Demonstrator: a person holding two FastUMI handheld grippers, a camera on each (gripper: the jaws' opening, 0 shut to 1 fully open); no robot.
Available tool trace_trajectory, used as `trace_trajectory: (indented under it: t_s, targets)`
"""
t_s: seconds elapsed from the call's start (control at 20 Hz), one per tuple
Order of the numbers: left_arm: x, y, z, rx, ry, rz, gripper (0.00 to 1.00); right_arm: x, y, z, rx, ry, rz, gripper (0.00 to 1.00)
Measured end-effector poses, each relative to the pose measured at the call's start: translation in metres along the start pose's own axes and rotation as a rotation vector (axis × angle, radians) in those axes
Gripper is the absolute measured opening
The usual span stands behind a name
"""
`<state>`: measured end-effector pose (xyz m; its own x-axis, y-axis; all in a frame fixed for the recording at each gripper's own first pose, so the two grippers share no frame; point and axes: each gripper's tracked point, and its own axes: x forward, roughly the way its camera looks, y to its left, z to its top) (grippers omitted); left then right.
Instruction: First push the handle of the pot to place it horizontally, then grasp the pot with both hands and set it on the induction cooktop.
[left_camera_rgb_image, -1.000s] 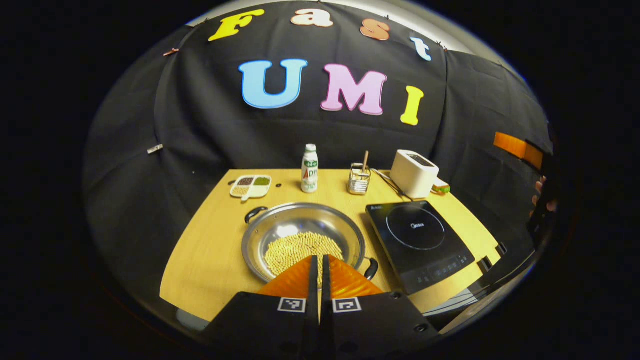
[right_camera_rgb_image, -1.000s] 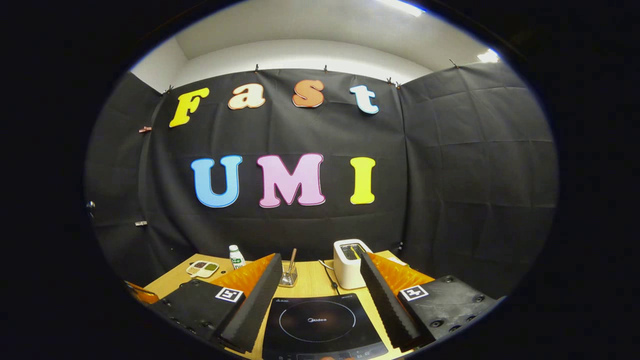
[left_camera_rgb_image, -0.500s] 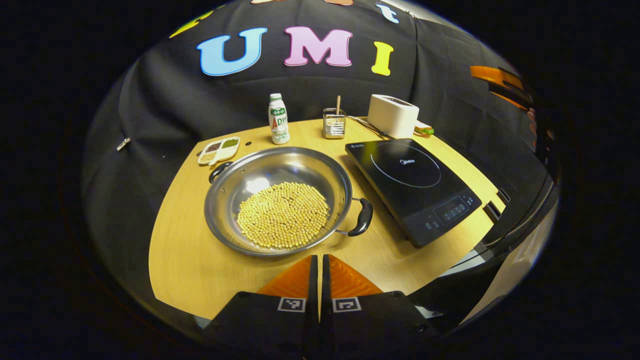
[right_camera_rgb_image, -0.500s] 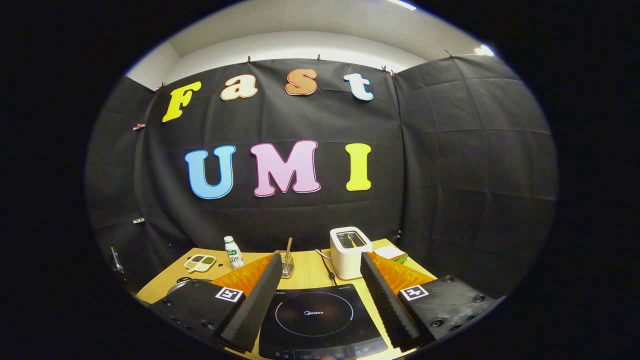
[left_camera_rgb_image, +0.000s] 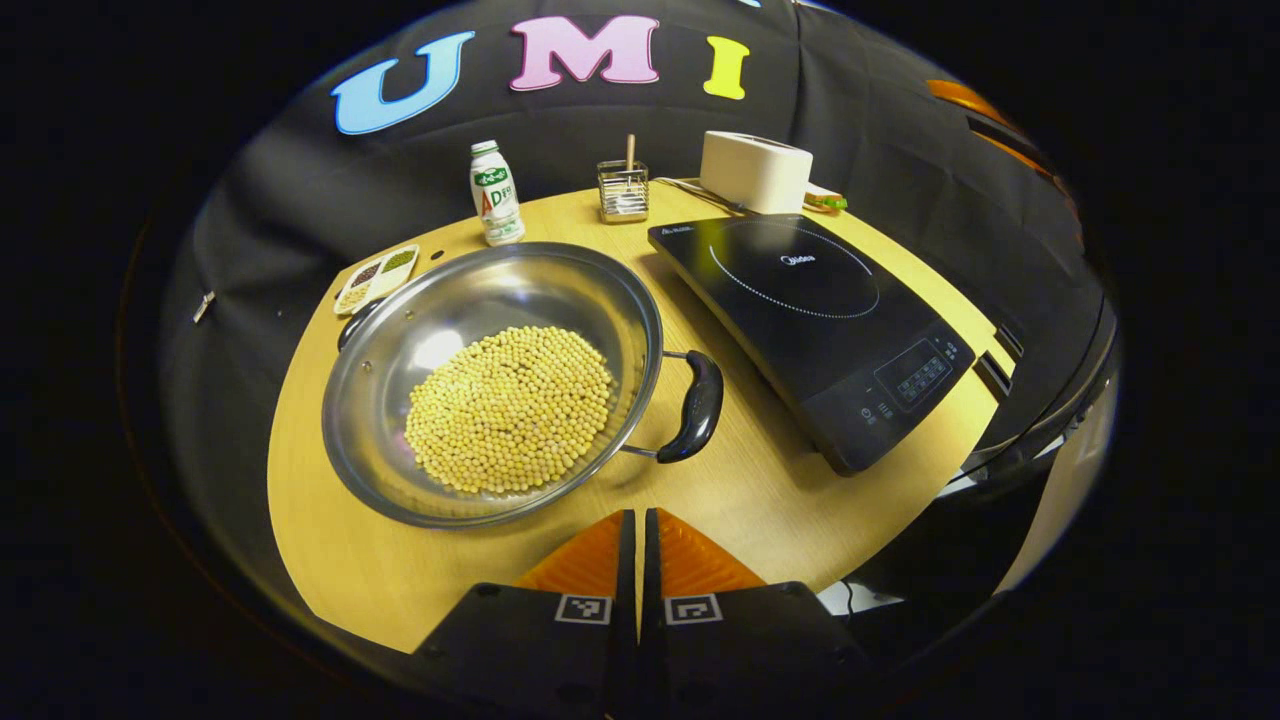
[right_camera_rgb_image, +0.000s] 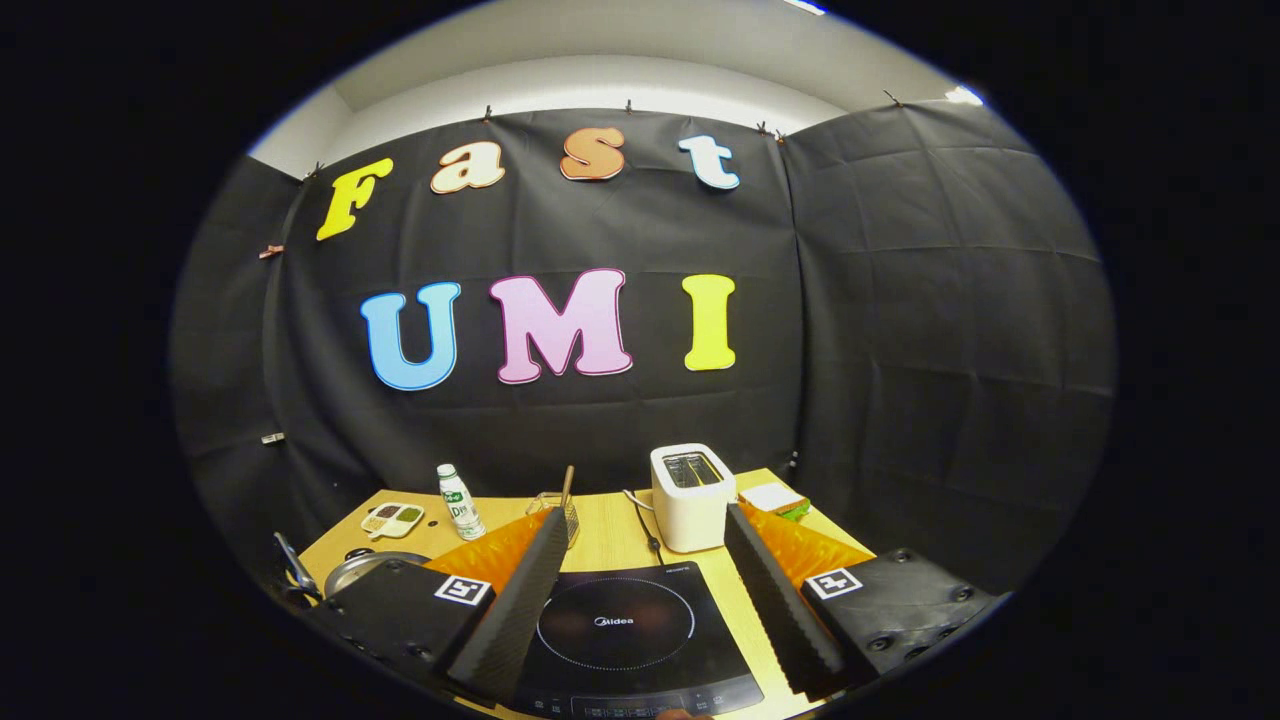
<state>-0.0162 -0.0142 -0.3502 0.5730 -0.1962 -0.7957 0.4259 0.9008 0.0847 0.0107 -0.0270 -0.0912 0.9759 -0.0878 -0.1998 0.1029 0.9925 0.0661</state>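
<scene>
A wide steel pot (left_camera_rgb_image: 610, 300) with a heap of yellow beans (left_camera_rgb_image: 510, 408) sits on the wooden table (left_camera_rgb_image: 760, 490), left of the black induction cooktop (left_camera_rgb_image: 810, 310). Its near black handle (left_camera_rgb_image: 695, 405) points toward the cooktop's front corner; the far handle (left_camera_rgb_image: 352, 322) lies at the opposite rim. My left gripper (left_camera_rgb_image: 637, 520) is shut with nothing in it, just in front of the pot. In the right gripper view my right gripper (right_camera_rgb_image: 640, 590) is open above the cooktop (right_camera_rgb_image: 615, 625), and a sliver of the pot (right_camera_rgb_image: 350, 570) peeks out at the left.
Along the table's back stand a small drink bottle (left_camera_rgb_image: 495, 193), a wire holder with a stick (left_camera_rgb_image: 623, 190), a white toaster (left_camera_rgb_image: 755, 170) and a divided dish of grains (left_camera_rgb_image: 377, 278). The table's front edge lies close below the left gripper.
The left gripper has risen and tilted down, so the pot and cooktop now lie fully ahead of its fingertips. The right gripper drifted slightly, with more of the table showing.
</scene>
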Motion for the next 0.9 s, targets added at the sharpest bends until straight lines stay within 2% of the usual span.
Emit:
trace_trajectory:
  t_s: [0.05, 0.25, 0.4, 0.9]
  targets:
    - [0.004, -0.002, 0.0, 0.004, 0.011, 0.001, 0.07, 0.001, 0.0, -0.001, -0.002, 0.003, 0.007, 0.98]
    - [0.017, -0.011, 0.01, 0.033, 0.036, -0.007, 0.04, 0.004, 0.003, -0.006, -0.027, 0.018, 0.041, 0.98]
    - [0.025, -0.016, 0.021, 0.07, 0.034, -0.003, 0.05, 0.006, -0.002, -0.005, -0.027, 0.018, 0.047, 0.98]
    - [0.047, -0.033, 0.052, 0.038, 0.017, 0.0, 0.05, 0.015, -0.037, -0.008, 0.007, 0.036, -0.009, 0.98]
